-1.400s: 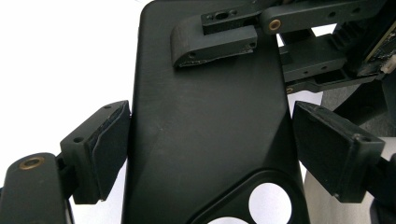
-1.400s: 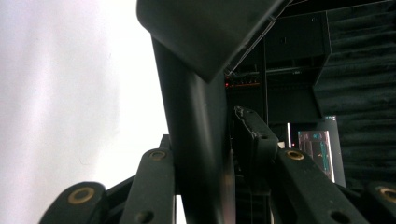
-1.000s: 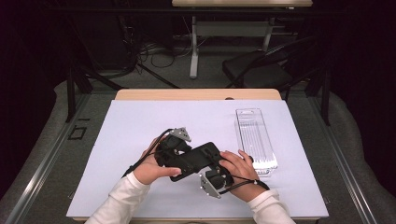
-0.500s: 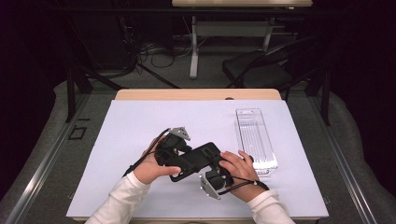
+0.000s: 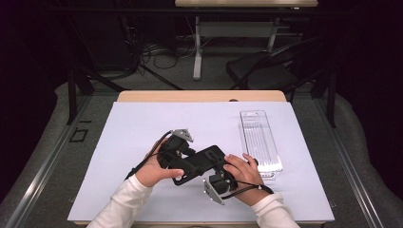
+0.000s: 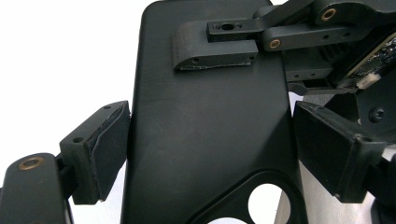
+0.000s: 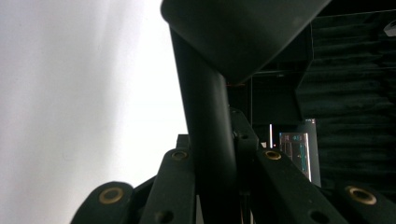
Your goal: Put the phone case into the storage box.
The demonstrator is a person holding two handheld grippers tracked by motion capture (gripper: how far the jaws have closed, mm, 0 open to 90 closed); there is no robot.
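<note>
Flat black plastic plate with a round hole near one end (image 5: 199, 164): held up off the white tabletop (image 5: 142, 123), near centre, between the two hands. Its long axis runs from near-left to far-right in the high view.

Left hand-held gripper (image 6: 205, 144): its pads stand one on each long edge of the plate, the left pad touching the edge, the right pad at the edge or just off it. Jaws set wide across the plate's breadth; read as gripping the plate. In the high view this gripper (image 5: 173, 149) sits at the plate's left end, with the left hand (image 5: 154, 168) curled under it.

Right hand-held gripper (image 7: 212, 154): its jaws have just been closing, and the plate passes edge-on between them, so they are pinching its thin side. In the high view it (image 5: 219, 179) sits at the plate's near-right end, with the right hand (image 5: 244, 168) over it.

Relation that matters: both grippers are on the same plate, the left across its breadth, the right across its thickness. Neither hand has to reach. Forearms come in from the near edge, wrists angled inward toward each other.

Clear ribbed plastic tray (image 5: 260, 142): lies on the tabletop to the right, long axis near to far, just beside the right hand. Judgement: the right hand is the nearer one to it.
</note>
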